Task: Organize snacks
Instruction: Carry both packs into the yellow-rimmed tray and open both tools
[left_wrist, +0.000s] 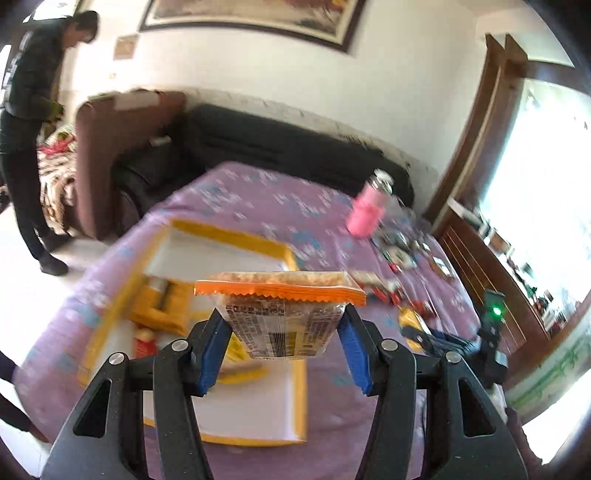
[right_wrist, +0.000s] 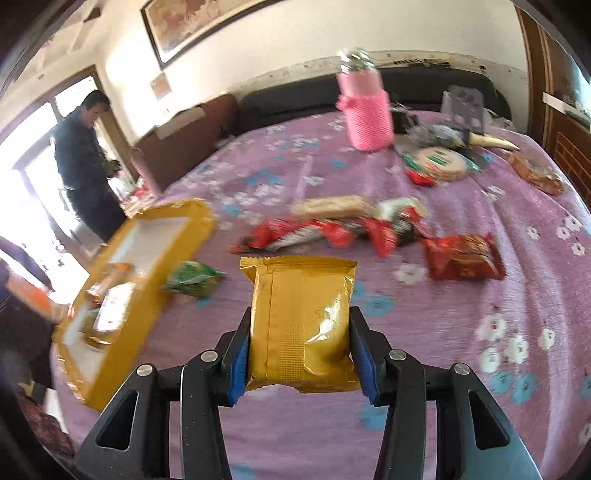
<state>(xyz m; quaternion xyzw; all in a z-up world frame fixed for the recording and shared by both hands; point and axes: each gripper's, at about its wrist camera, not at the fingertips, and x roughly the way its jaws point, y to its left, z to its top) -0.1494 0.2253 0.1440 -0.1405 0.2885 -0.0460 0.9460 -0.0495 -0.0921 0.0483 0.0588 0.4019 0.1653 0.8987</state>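
Snacks are clamped in both jaws: an orange-edged packet (left_wrist: 280, 314) in the left gripper (left_wrist: 284, 343) above a yellow box (left_wrist: 295, 369), a gold packet (right_wrist: 301, 325) in the right gripper (right_wrist: 301, 354) above a purple flowered bed (right_wrist: 443, 295) strewn with red packets (right_wrist: 463, 256).

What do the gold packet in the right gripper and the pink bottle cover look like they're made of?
Gold packet: metallic foil-like film, glossy; it shows bright glints, creases and a crimped end. Pink bottle cover: seemingly knitted or crocheted yarn, matte, with a ribbed texture; blur leaves this uncertain.
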